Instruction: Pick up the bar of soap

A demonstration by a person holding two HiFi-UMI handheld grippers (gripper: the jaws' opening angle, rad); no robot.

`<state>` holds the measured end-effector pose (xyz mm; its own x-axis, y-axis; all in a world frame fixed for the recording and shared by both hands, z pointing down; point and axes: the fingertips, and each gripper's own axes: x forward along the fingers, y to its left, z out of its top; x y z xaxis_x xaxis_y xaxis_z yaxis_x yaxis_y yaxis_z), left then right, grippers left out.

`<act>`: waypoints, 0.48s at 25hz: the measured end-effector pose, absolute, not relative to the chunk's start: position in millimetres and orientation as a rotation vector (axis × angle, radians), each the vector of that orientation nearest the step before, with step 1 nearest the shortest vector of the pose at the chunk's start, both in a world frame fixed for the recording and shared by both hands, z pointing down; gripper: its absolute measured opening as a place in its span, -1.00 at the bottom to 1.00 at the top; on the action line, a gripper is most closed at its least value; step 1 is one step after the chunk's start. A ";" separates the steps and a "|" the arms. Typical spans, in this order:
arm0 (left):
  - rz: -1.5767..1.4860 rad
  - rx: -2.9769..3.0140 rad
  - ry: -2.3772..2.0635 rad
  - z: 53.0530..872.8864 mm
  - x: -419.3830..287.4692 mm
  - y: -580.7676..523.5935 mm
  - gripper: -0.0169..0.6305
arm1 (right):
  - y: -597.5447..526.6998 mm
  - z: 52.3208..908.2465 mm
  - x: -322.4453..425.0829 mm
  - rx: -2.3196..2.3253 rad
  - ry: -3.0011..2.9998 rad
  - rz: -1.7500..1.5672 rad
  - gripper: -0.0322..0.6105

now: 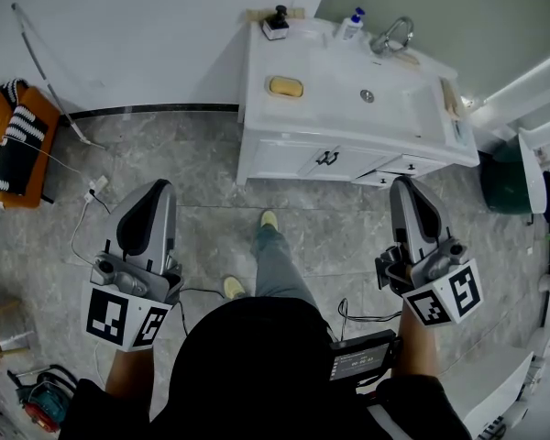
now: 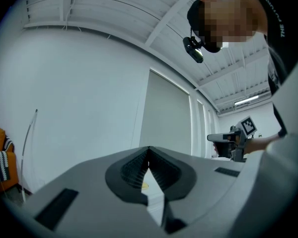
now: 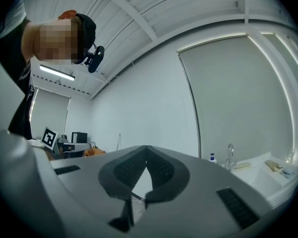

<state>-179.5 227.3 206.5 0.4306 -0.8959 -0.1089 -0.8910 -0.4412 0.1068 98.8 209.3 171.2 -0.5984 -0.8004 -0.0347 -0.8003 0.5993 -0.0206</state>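
Observation:
A yellow bar of soap [image 1: 284, 86] lies on the left part of the white vanity top [image 1: 316, 108], left of the basin drain. Both grippers hang well short of it, over the floor in front of the cabinet. My left gripper [image 1: 158, 187] points forward at the lower left, jaws together, nothing held; through the gap below its tips a sliver of the soap [image 2: 144, 186] shows. My right gripper [image 1: 403, 183] points forward at the lower right, tips meeting, also empty. Each gripper view looks up at the wall and ceiling over its own grey jaws.
A faucet [image 1: 392, 35], a soap dispenser bottle [image 1: 350, 25] and a dark small object [image 1: 276, 23] stand along the vanity's back. An orange seat with striped cloth [image 1: 14, 140] is at far left, cables [image 1: 84, 214] on the floor. A green bin [image 1: 506, 178] stands at right.

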 end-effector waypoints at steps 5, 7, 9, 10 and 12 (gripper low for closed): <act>-0.204 2.629 -1.633 211.3 -169.9 193.9 -0.92 | 178.4 178.3 107.8 -1.395 2.772 -0.031 -0.88; -0.199 2.630 -1.620 211.5 -164.1 177.2 -0.92 | 163.8 179.5 112.7 -1.405 2.769 -0.044 -0.88; -0.197 2.632 -1.605 211.1 -158.1 160.1 -0.92 | 148.9 181.2 117.6 -1.415 2.768 -0.055 -0.88; -0.195 2.635 -1.597 211.0 -154.6 151.9 -0.92 | 141.9 182.5 120.1 -1.418 2.768 -0.062 -0.88; -0.189 2.643 -1.581 211.3 -146.6 137.0 -0.92 | 129.1 185.6 125.6 -1.425 2.767 -0.076 -0.88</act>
